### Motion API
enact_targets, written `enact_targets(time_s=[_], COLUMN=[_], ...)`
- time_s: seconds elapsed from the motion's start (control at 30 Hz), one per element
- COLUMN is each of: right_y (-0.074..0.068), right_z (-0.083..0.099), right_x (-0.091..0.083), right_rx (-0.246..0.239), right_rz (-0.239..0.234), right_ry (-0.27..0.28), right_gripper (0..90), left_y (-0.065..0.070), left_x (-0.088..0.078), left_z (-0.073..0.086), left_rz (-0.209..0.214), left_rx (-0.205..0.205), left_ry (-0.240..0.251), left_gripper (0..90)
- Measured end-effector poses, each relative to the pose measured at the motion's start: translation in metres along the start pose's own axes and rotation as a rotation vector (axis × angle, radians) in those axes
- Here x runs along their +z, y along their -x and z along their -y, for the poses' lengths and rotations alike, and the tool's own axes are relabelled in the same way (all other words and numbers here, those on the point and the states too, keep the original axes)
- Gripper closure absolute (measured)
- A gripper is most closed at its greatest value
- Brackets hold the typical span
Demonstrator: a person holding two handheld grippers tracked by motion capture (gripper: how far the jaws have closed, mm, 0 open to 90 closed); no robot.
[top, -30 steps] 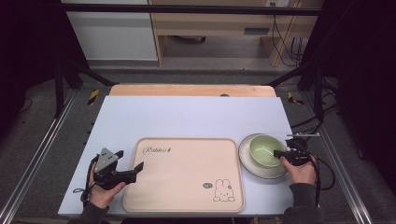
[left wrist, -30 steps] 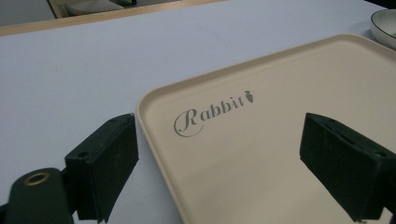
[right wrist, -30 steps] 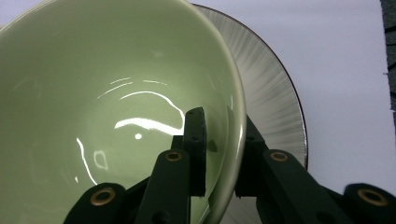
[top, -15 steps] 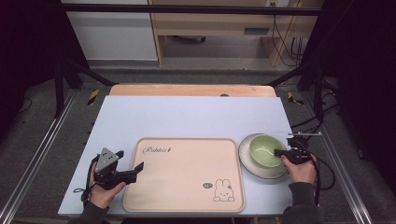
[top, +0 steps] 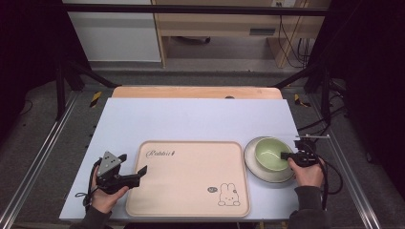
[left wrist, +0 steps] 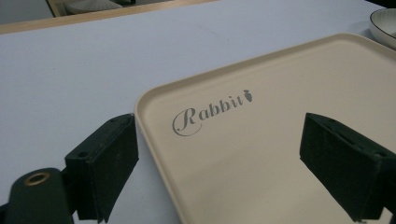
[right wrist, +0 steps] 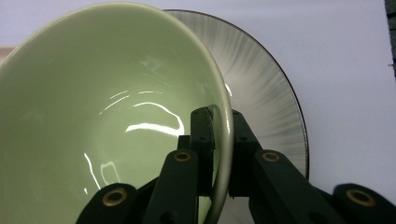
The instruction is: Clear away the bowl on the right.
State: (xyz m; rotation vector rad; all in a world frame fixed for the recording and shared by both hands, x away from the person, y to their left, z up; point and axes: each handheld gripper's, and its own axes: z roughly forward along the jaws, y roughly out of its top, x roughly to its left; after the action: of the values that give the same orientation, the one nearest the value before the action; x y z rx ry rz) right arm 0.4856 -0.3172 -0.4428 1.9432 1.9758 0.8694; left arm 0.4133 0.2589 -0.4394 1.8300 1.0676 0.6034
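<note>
Most of the plate [right wrist: 275, 98] is hidden behind the bowl [right wrist: 107, 126], and my right gripper [top: 290, 155] covers the bowl's near rim in the high view. The bowl is pale green, glossy and sits on the streaked grey plate just right of the tray [top: 191, 191] on the bench [top: 191, 119]. My right jaws are clenched on its rim, one inside, one outside; my left gripper [top: 136, 172] rests at the tray's left edge, jaws released.

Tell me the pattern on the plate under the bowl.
Fine grey radial streaks, dark rim on the plate; right gripper view.
</note>
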Motion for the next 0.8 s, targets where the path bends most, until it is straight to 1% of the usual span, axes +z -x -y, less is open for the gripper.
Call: enact_targets(time_s=[0.07,0.13,0.17,0.37,0.4,0.47,0.7,0.73,0.8], right_y=[0.000,-0.002,-0.002,-0.005,-0.006,-0.007,-0.011,-0.012,-0.012], right_z=[0.000,0.000,0.000,-0.001,-0.001,-0.001,-0.002,-0.002,-0.002], right_x=[0.000,-0.001,-0.002,-0.004,-0.004,-0.005,-0.009,-0.010,-0.011], right_rx=[-0.014,-0.007,-0.022,-0.016,-0.036,-0.042,-0.033,-0.046,-0.055], right_rz=[0.006,0.004,0.012,0.014,0.026,0.028,0.034,0.041,0.044], right_ry=[0.009,0.007,0.009,0.013,0.021,0.027,0.038,0.042,0.045], right_gripper=[84.4,84.4,84.4,84.5,84.5,84.4,84.2,84.1,83.9], left_y=[0.000,0.000,0.000,0.000,0.000,0.000,0.000,0.000,0.000], left_x=[0.000,0.000,0.000,0.000,0.000,0.000,-0.001,-0.001,-0.001], left_z=[0.000,0.000,0.000,0.000,0.000,0.000,-0.001,-0.001,-0.001], left_rz=[0.001,0.002,0.002,0.004,0.004,0.005,0.006,0.006,0.006], left_rx=[0.000,0.000,0.000,-0.003,-0.004,-0.004,-0.003,-0.004,-0.001], left_ry=[0.000,0.001,0.001,0.001,0.003,0.003,0.008,0.009,0.007], left_gripper=[11.4,11.3,11.3,11.4,11.4,11.4,11.3,11.3,11.3])
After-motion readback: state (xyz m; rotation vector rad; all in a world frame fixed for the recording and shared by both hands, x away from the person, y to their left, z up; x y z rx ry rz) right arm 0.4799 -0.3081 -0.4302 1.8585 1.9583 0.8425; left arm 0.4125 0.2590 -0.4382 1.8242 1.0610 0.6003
